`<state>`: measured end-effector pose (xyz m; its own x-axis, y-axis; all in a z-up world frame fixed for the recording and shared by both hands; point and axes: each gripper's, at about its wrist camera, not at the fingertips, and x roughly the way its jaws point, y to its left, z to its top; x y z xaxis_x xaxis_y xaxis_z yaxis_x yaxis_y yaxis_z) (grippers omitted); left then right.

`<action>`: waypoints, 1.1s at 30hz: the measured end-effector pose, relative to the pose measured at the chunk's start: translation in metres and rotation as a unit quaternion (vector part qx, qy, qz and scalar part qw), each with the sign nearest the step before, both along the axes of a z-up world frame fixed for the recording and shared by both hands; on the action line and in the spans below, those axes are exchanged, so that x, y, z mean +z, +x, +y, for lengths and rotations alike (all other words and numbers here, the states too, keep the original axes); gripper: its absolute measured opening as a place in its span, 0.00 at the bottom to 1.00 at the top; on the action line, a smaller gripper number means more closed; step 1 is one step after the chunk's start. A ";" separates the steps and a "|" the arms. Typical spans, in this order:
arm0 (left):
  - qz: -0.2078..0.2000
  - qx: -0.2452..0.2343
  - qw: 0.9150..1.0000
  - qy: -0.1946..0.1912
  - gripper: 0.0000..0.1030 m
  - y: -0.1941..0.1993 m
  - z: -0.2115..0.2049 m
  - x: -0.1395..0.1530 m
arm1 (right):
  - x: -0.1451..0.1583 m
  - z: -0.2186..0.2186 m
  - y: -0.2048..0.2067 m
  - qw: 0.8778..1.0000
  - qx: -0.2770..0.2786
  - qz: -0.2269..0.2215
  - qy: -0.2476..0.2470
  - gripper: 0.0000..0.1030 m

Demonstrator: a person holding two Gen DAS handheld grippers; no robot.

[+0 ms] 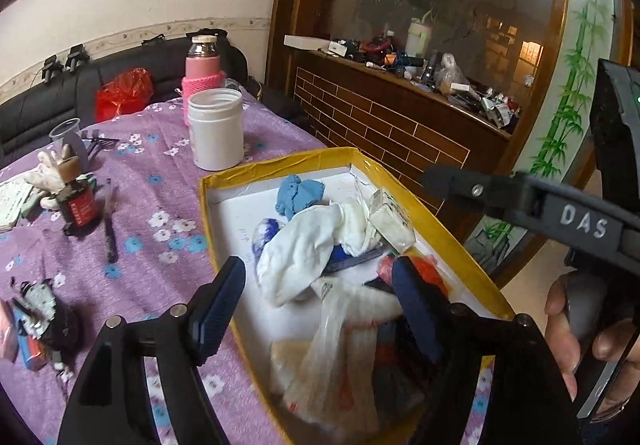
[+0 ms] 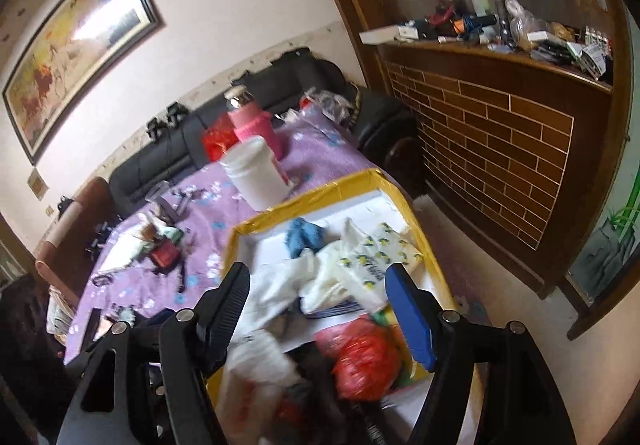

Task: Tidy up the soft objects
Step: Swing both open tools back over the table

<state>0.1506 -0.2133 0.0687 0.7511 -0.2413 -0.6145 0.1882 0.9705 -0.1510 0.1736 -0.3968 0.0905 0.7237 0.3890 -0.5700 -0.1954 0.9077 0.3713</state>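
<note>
Left wrist view: the left gripper (image 1: 320,309) stands with jaws spread and nothing pinched, above a yellow-rimmed box (image 1: 280,165) on a table (image 1: 160,149) spread with a purple flowered cloth. The box fills the centre and lower right of the frame, its long axis running from the lower edge up toward the upper centre. Inside lie the soft things: a blue cloth (image 1: 299,194) near the far end, a white cloth (image 1: 308,245) lying along the box's length at mid-frame, a clear plastic bag (image 1: 340,357) between the fingers at the near end, and an orange bag (image 1: 428,269) just behind the right finger. A white jar (image 1: 216,129) stands just beyond the box's far left corner, a pink bottle (image 1: 203,73) behind it. The right gripper (image 1: 444,177) enters from the right edge, held by a hand (image 1: 576,333).

Right wrist view: the right gripper (image 2: 316,317) is likewise open and empty over the box's near end, above a red bag (image 2: 360,357) and a lemon-print tissue pack (image 2: 376,265) slanting toward the upper right
</note>
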 end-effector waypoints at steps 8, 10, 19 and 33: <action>-0.030 0.037 0.999 0.018 0.78 -0.072 0.054 0.010 | 0.014 0.050 -0.047 0.995 0.065 -0.038 0.061 0.79; -0.035 0.052 0.998 0.015 0.80 -0.091 0.070 0.008 | 0.011 0.075 -0.053 0.993 0.096 -0.036 0.064 0.79; -0.028 0.102 0.994 0.026 0.81 -0.151 0.135 -0.014 | -0.026 0.176 -0.067 0.984 0.174 -0.004 0.036 0.79; 0.028 0.189 0.981 -0.009 0.81 -0.173 0.211 -0.065 | -0.040 0.246 -0.050 0.977 0.214 0.003 0.001 0.79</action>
